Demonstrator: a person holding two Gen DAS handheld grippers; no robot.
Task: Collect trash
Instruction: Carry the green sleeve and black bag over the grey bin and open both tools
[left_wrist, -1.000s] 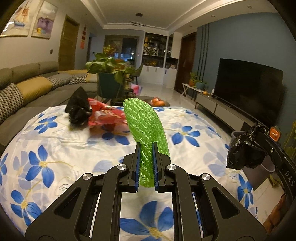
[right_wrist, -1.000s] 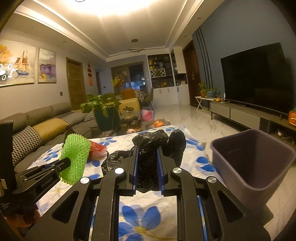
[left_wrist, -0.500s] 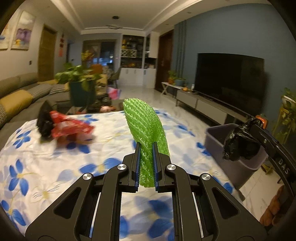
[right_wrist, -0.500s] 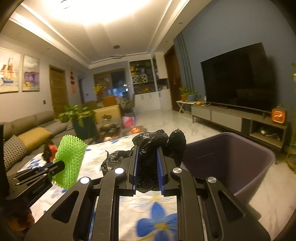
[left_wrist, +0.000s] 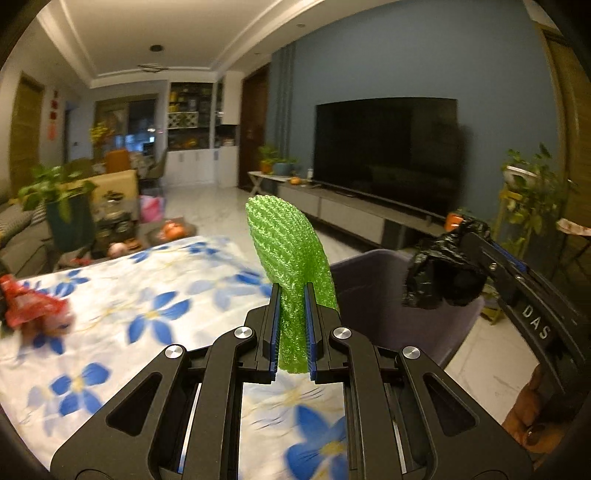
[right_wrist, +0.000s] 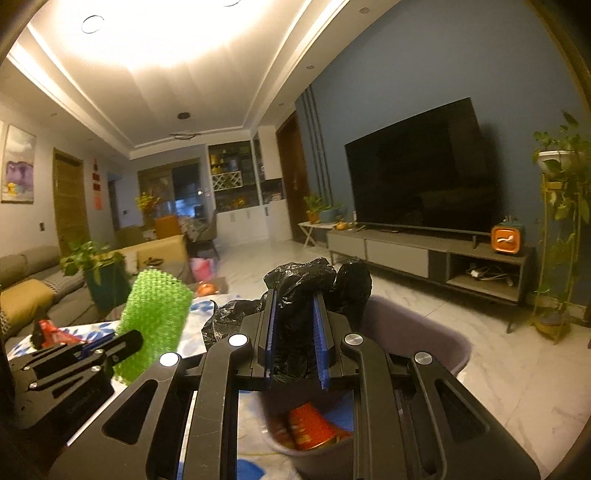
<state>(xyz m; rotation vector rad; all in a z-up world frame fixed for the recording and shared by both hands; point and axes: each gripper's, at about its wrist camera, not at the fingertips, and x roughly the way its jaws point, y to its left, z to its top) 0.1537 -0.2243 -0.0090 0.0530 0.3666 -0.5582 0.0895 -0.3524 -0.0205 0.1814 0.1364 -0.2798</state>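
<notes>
1. Clenched on trash, both of my claws are full: my left claw (left_wrist: 291, 332) grips a green foam net (left_wrist: 291, 254), and my right claw (right_wrist: 295, 332) grips a crumpled black plastic bag (right_wrist: 306, 288).
2. Just below the right claw, the purple bin (right_wrist: 417, 332) stands open beside the floral-clothed counter (left_wrist: 147, 295), an orange-red wrapper already inside.
3. I'd judge each piece should be centred over that bin before letting go; net and film are light and springy.
4. Farther from the bin, a red wrapper (left_wrist: 29, 306) waits on the counter.
</notes>
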